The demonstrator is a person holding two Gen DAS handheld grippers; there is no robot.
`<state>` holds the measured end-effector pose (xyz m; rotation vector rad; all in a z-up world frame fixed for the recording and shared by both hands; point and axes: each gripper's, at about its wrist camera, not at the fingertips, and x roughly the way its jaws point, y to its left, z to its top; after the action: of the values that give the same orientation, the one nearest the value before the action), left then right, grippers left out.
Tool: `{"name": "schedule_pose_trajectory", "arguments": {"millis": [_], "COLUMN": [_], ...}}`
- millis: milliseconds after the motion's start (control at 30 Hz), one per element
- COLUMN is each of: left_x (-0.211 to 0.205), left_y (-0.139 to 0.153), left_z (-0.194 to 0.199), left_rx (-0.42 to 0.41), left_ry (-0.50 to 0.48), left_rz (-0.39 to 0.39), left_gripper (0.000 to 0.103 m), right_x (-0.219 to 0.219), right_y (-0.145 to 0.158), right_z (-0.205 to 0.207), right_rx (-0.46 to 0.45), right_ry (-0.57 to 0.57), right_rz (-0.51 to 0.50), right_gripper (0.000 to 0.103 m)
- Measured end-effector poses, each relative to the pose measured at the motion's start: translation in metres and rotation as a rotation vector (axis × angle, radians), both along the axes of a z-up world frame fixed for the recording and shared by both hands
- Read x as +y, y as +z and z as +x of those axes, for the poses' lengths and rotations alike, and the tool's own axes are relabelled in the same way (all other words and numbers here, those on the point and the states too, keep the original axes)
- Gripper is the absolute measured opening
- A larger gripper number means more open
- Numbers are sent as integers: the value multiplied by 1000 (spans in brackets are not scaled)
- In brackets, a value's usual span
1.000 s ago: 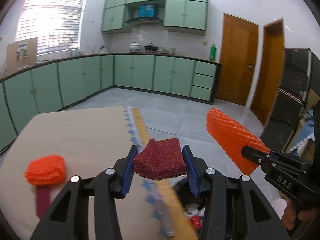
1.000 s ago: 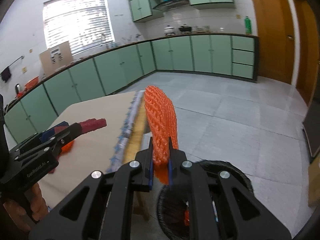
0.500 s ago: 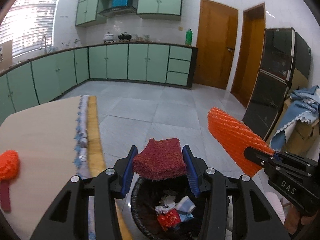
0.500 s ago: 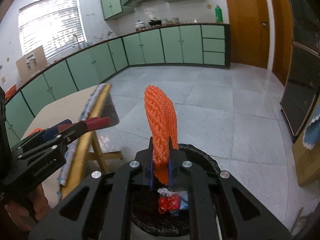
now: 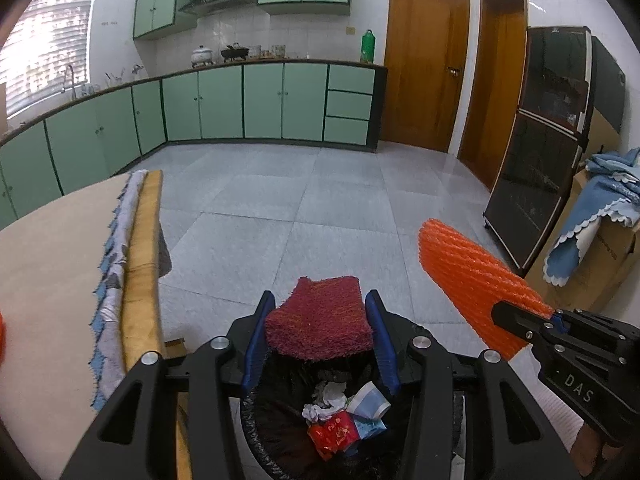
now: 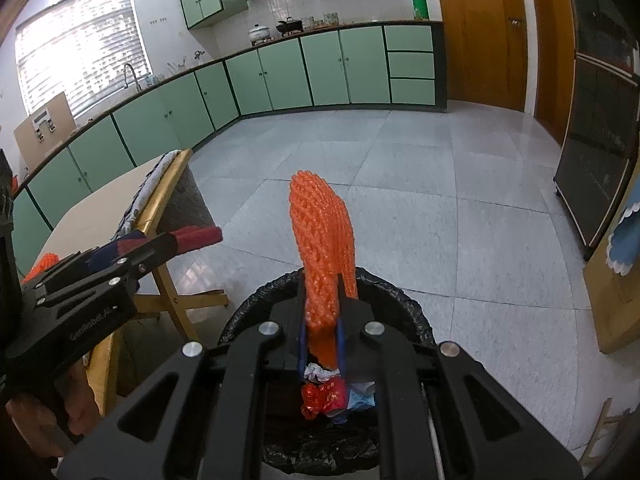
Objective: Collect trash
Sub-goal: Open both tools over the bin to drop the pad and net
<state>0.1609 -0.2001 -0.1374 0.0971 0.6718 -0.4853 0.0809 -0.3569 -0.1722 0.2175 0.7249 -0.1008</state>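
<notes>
The trash you carry is two soft pieces, one in each tool, and both hang above the black-lined bin [image 6: 394, 300] beside the table [image 5: 48, 248]. Your left gripper [image 5: 320, 334] is pinching a dark red scrubbing pad [image 5: 320, 326] across its width, the blue pads [image 5: 256, 344] pressed against its two side edges. It looks light, spongy and rough-fibred, so it should compress under the squeeze and spring back when let go; judged from its fuzzy surface, it may cling a little to the pads rather than slip. Hold it as you do, across the thick middle, not by a frayed corner.

Your right gripper [image 6: 322, 340] is pressed nearly together on the lower end of an orange foam net sleeve [image 6: 324, 240], which stands up from the jaws and leans slightly. It seems very light and floppy, with an open mesh that crushes flat where it is gripped; it is not fragile, yet so light that it could drift or catch on the bin liner's rim as it falls. Gripping it near one end, as now, leaves most of its length free to swing.

The pad is deep maroon, roughly square, with a ragged near edge. The sleeve is bright orange, ribbed and knobbly, rounded at its tip. In the bin lie crumpled white paper [image 5: 326, 394], a red wrapper [image 5: 334, 432] and a pale blue scrap. Another orange piece [image 6: 42, 264] sits on the table, likely yet to collect.
</notes>
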Motion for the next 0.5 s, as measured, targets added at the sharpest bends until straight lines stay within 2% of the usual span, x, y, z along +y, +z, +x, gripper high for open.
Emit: {"name": "schedule_pose_trajectory", "arguments": {"millis": [33, 100, 133, 200, 333, 400, 467, 500], "left_x": [-1, 0, -1, -2, 4, 10, 21, 28], "left_y": [-2, -3, -4, -5, -2, 3, 11, 15], "left_z": [2, 5, 6, 8, 11, 12, 13, 13], "left_rx": [13, 24, 31, 34, 31, 25, 7, -8], "left_ry": [-7, -8, -12, -15, -2, 14, 41, 56], "left_rz": [-7, -17, -22, -28, -41, -49, -59, -60], "left_gripper": [47, 49, 54, 57, 63, 66, 73, 74], "right_x": [0, -2, -3, -5, -7, -7, -5, -2], "right_y": [0, -3, -5, -7, -7, -4, 0, 4], "right_z": [1, 3, 4, 6, 5, 3, -1, -2], "right_rx": [1, 13, 18, 25, 25, 11, -13, -27], "right_ry": [-4, -7, -11, -23, -48, -64, -84, -90], "right_rz": [-4, -5, -9, -16, -22, -28, -46, -56], "right_gripper": [14, 22, 26, 41, 58, 78, 88, 91]}}
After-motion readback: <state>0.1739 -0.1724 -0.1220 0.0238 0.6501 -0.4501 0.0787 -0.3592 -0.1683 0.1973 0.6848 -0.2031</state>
